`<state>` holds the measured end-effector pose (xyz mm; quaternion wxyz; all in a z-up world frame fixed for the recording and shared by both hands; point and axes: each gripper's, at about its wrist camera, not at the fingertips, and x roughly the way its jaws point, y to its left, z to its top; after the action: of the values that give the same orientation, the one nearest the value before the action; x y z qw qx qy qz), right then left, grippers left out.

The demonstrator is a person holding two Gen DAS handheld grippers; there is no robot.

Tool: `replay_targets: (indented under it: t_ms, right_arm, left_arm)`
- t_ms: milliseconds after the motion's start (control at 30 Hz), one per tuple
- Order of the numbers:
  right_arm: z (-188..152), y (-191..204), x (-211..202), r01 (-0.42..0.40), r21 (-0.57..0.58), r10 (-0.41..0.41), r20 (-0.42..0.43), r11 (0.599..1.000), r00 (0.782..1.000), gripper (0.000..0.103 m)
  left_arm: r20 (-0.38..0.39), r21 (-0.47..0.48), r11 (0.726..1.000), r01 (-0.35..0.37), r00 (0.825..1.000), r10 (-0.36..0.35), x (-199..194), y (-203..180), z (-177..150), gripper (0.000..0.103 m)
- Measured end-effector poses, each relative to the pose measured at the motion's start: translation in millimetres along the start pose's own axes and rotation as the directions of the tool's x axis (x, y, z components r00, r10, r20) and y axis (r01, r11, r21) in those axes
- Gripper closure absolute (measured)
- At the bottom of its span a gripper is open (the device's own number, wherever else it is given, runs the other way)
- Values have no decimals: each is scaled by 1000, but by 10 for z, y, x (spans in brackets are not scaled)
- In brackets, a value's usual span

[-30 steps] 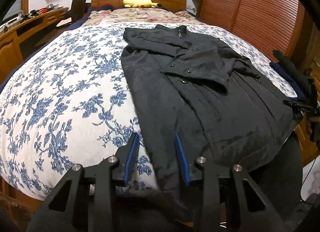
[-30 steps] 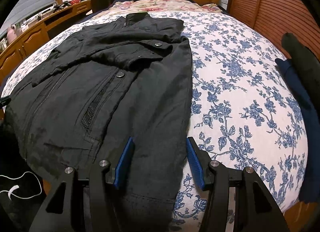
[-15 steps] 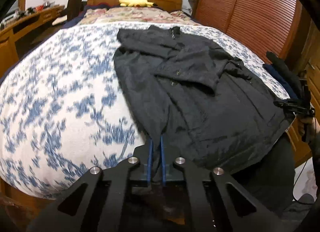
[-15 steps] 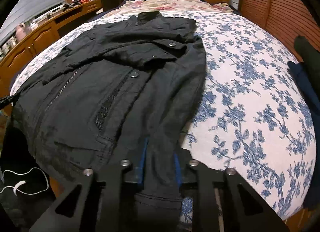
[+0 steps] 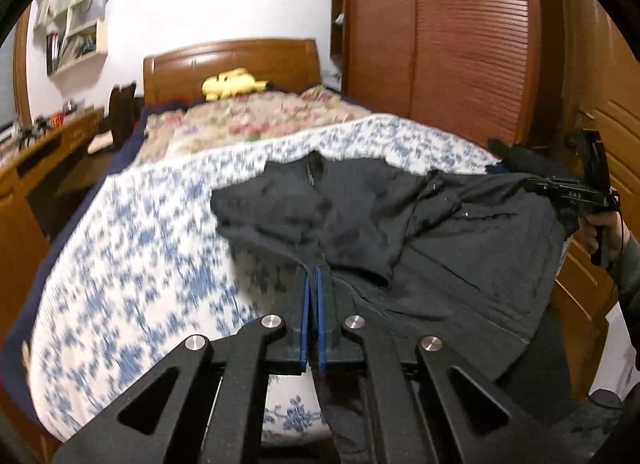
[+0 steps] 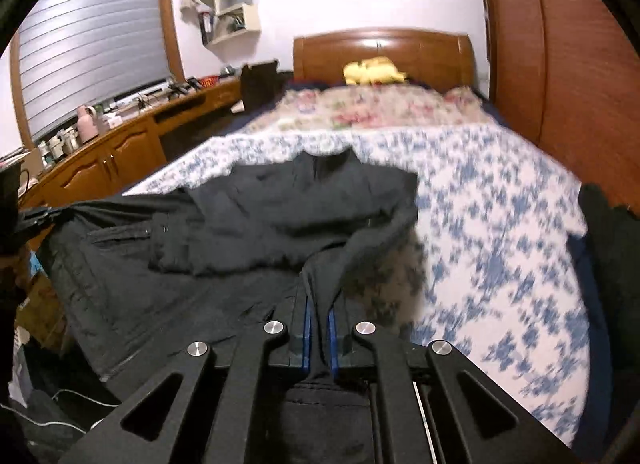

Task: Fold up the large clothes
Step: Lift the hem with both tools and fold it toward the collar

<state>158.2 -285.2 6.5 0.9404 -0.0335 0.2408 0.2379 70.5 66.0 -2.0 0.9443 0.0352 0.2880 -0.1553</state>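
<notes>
A large black jacket (image 5: 460, 256) lies on the blue-flowered bedspread (image 5: 140, 244), its collar toward the headboard. My left gripper (image 5: 314, 276) is shut on the jacket's near hem corner, and the cloth rises to its blue pads. My right gripper (image 6: 318, 304) is shut on the other hem corner of the jacket (image 6: 200, 264), with fabric bunched between its pads. The hem is lifted off the bedspread (image 6: 500, 244) and stretched between the two grippers. The right gripper also shows at the right edge of the left wrist view, held by a hand (image 5: 604, 232).
A yellow plush toy (image 5: 232, 82) sits by the wooden headboard (image 6: 380, 48). A slatted wooden wardrobe (image 5: 460, 44) stands along the bed's right side. A wooden desk with clutter (image 6: 100, 156) runs along the left. Dark clothes (image 6: 608, 244) lie at the bed's right edge.
Both grippers have shut on the jacket's hem and risen, pulling its near edge up off the bed. The cameras now look higher into the room.
</notes>
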Motion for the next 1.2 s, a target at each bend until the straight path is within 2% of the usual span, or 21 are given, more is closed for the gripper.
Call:
replay_targets:
  t_ms: [167,433,567,633,867,967,1200]
  right_arm:
    - [99,60,-424,-7,-4,7,68,1000,998,97]
    - [-20,272,-1284,-24,-49,32,174,999,984,98]
    - [-77,230,-1526,-12,-44,21,208,999,978,98]
    - [-90,155,-1441,6,-31,1,197,1000,980,98]
    - [63,54,-600,58,-16,-56,104,998,993,97]
    - [125,-6,-199,96,-14,-94,83,995,992,97]
    - [401,-113,695,166,24,-166,16,986,986,96]
  left_arm:
    - [42,21,1000,-8,999,7,-302,-13,195,100]
    - [142,26,1000,9,990,-12,-924,-112,362,100]
    - [168,25,1000,-19,986,14,-953,-96,428,100]
    - [155,20,999,-28,988,24,-808,-59,459,100]
    - [98,-23,997,-79,992,81,-2,187,489,100]
    - [89,-47,993,-109,990,113,337,332,533,100]
    - [77,-112,986,-127,988,136,937,568,551,100]
